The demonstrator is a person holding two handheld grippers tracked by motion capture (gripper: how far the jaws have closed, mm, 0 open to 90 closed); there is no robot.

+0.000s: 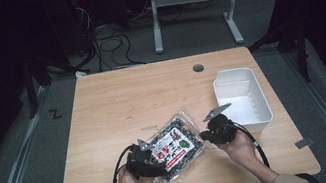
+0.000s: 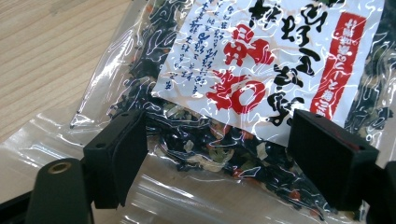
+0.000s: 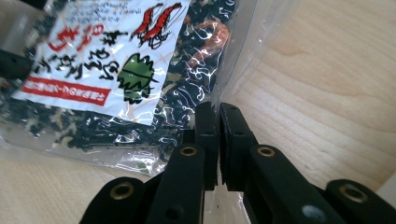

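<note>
Right gripper (image 3: 218, 140) first, since it's practically in the lens: its two black jaws are pressed together on the clear sealed edge of the snack bag (image 3: 140, 74), the plastic flap running right between the pads. So that side has a proper pinch on the bag's border, not on the contents.

Left gripper (image 2: 215, 154) is a different story. Its jaws stand wide apart, straddling the lower part of the same bag, with the dark dried stuff and the red-lettered label sitting between them. From that angle I honestly can't tell if the pads brush the film, but they're clearly not squeezing it.

From above, the bag (image 1: 176, 145) lies on the tabletop (image 1: 117, 99) near the front edge, tilted, between both hands, and the white bin (image 1: 260, 100) sits just off to the right, looking empty.

My read: this is the grab stage, one corner secured, the other not yet. Next move probably calls for the left one to close on its end so the bag lifts evenly instead of dangling, then a carry over the bin's rim.
</note>
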